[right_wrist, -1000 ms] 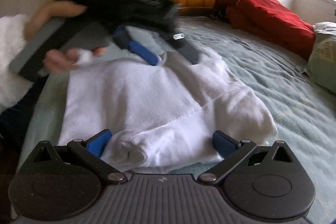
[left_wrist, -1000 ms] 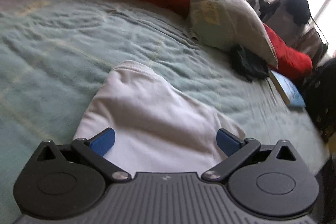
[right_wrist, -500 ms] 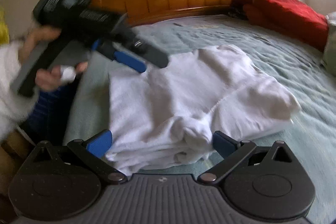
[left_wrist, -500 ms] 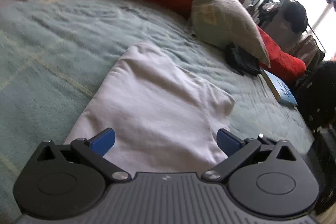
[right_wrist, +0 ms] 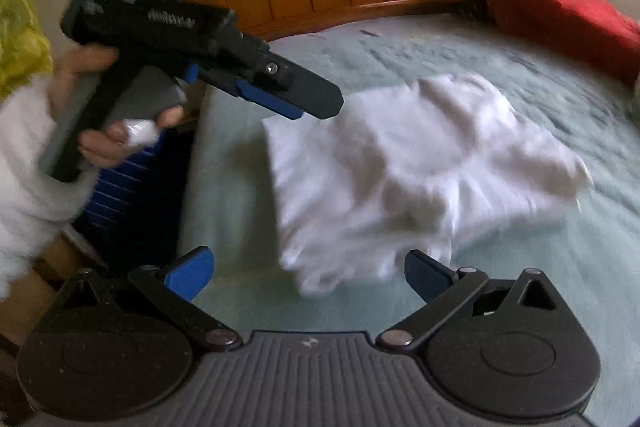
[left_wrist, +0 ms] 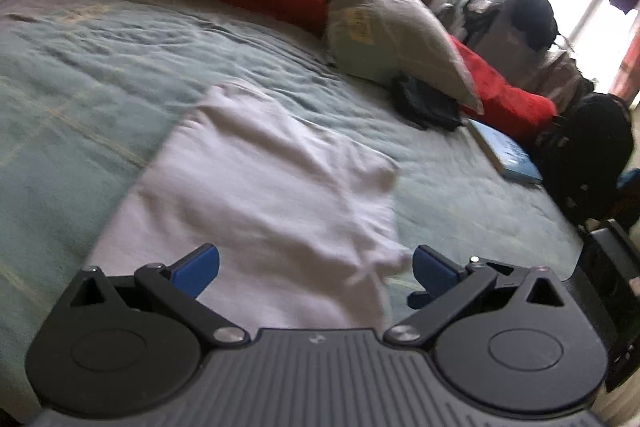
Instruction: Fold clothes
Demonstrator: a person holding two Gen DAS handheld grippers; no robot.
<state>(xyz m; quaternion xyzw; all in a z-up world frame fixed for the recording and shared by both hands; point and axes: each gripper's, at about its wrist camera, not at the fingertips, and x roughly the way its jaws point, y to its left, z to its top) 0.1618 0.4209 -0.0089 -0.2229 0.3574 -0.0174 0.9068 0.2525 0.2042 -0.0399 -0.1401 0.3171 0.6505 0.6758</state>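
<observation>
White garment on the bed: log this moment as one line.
white garment: folded, flat on green bedspread | left gripper: open, empty | right gripper: open, empty | phase: both clear of cloth

A teal-covered bed (left_wrist: 100, 67) carries a folded white garment (left_wrist: 260, 195), pillow (left_wrist: 384, 27) and book (left_wrist: 504, 151).

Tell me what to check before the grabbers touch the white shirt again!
1. Left gripper jaws open and empty: ok.
2. Right gripper jaws open and empty: ok.
3. White garment lying folded on the green bedspread, nothing on top of it: ok.
4. Garment edges neat and lined up: cannot tell, both views are blurred; the near corner looks bunched.
5. Bed around the garment free of the grey pillow and the blue book: ok, both lie apart from it.
6. Grippers clear of each other: ok, the left one hangs over the garment's far corner.
</observation>
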